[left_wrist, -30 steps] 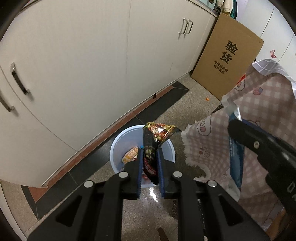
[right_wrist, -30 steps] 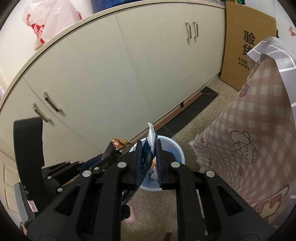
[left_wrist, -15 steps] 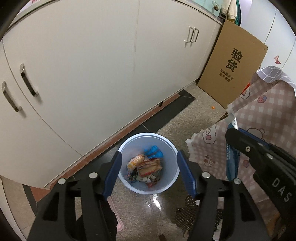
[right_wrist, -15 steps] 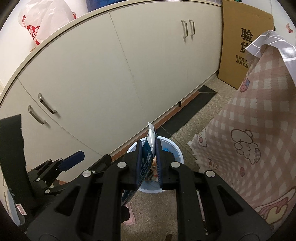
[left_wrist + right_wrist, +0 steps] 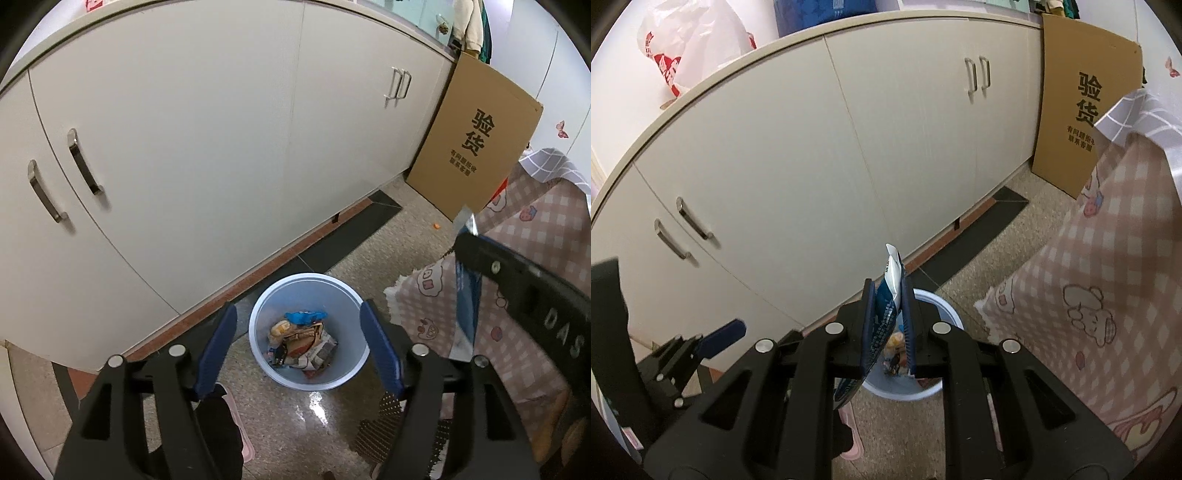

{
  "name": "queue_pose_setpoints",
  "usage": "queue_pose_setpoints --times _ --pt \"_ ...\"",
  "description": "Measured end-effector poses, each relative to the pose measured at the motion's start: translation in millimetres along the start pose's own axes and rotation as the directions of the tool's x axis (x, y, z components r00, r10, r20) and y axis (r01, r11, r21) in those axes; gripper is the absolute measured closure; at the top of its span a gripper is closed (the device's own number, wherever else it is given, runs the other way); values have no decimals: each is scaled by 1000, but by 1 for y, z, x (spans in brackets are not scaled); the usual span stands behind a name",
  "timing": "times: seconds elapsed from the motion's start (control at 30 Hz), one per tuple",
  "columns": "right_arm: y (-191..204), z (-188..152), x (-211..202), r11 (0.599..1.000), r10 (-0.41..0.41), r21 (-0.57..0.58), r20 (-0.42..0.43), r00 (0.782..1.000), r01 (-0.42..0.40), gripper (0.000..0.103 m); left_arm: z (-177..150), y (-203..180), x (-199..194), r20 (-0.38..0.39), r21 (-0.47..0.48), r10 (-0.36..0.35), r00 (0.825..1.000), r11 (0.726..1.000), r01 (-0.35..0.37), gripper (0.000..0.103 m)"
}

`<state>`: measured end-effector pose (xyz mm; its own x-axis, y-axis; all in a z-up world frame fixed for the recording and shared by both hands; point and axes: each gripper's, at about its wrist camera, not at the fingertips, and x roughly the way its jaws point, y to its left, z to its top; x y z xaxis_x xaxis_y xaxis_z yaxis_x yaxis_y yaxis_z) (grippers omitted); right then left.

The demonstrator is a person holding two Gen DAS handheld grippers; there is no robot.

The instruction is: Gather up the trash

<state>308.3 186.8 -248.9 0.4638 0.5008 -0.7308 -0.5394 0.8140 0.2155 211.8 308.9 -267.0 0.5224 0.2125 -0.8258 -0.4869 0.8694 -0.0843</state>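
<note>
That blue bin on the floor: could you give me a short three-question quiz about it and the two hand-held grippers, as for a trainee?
1. True or false: the left hand-held gripper holds a wrapper.
2. What does the right hand-held gripper grip? A) blue-and-white wrapper B) cardboard box C) checked tablecloth
3. Fill in: the blue bin stands on the floor in front of the white ____.

Key: 1 false; 2 A; 3 cabinets.

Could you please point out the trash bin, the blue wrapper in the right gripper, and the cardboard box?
trash bin [image 5: 258, 314]: left wrist view, bare inner wall.
blue wrapper [image 5: 886, 314]: right wrist view, printed face between the pads.
cardboard box [image 5: 476, 147]: left wrist view, printed front face.
</note>
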Motion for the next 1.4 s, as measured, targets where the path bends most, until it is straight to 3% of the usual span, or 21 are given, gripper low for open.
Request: queue_pose_setpoints --times 0.07,0.1,0.13,0.17,0.2,0.43,0.6,0.67,0.83,1.03,1.27,1.4 --pt "0 5 1 1000 -3 10 20 1000 3 85 2 1 0 -6 -5 15 1000 1000 -15 34" --pt "0 6 2 1000 5 11 20 1000 -5 79 2 2 -2 -3 -7 15 1000 1000 -15 34" --pt "0 7 2 1000 10 10 20 1000 -10 71 3 3 -3 0 -9 16 1000 1000 -16 34" --pt "0 8 2 1000 3 10 23 1000 -3 45 3 4 -6 2 -11 22 1000 1000 -22 34" --pt "0 8 -1 1000 -5 13 32 999 5 42 3 3 -8 5 -10 25 1000 1000 -25 34" --pt "2 10 -41 999 -49 -8 83 995 50 41 9 -1 -37 45 -1 46 998 999 -46 30" --pt "9 10 -102 995 -83 -33 179 980 90 30 18 -16 -89 145 25 34 989 999 -38 29" --pt "10 10 -134 990 -118 -46 236 965 132 28 21 -25 -112 192 46 28 981 998 -37 27" --pt "-5 1 -215 982 -174 -2 351 920 187 23 19 -54 -182 319 106 -25 948 994 -9 23" --pt "-27 -26 -318 961 -272 92 477 836 260 18 -3 -91 -273 466 183 -111 878 983 27 19" --pt "-36 -60 -406 936 -347 162 569 746 312 14 -32 -120 -347 556 246 -211 804 966 84 17" --pt "-37 -80 -446 927 -371 191 601 708 323 11 -51 -130 -382 596 269 -252 763 957 106 15"
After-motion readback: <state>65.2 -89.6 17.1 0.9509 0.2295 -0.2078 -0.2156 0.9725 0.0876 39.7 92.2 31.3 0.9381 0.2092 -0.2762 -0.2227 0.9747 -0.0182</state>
